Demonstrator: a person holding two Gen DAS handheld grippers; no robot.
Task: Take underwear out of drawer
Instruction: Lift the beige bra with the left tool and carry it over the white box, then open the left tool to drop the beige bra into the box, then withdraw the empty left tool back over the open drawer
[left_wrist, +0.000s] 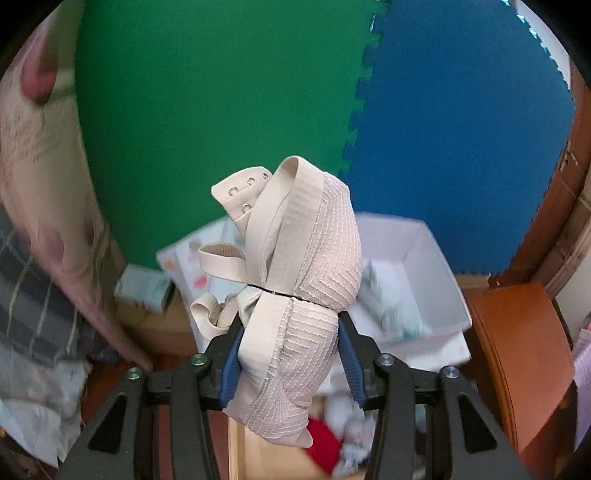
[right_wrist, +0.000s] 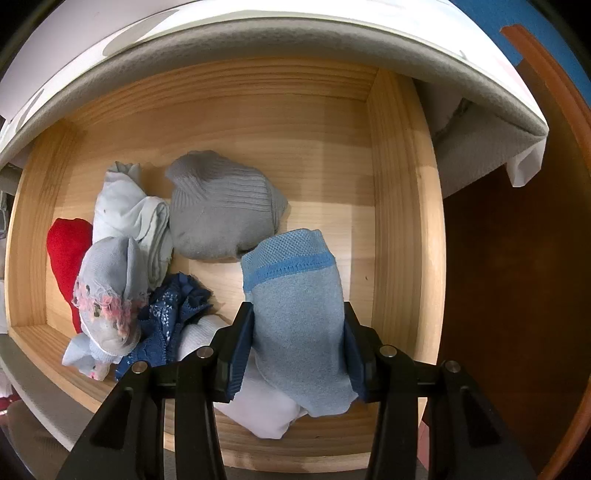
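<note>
Beige bra (left_wrist: 295, 295) (lower end gripper-hidden)

Left gripper (left_wrist: 290, 354) jaws clamped (angled downward); right gripper (right_wrist: 297, 354) jaws clamped, pointing straight down.

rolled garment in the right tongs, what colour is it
Light blue, with a brighter blue band near its mesh top edge; the garment shows best in the right wrist view.

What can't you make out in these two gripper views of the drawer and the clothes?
- Left wrist view: the white box's contents, blurred and partly behind the beige bra in the left gripper.
- Right wrist view: the white garment, mostly hidden by the light blue underwear in the right gripper.
- Right wrist view: the drawer's front, behind the gripper.
</note>
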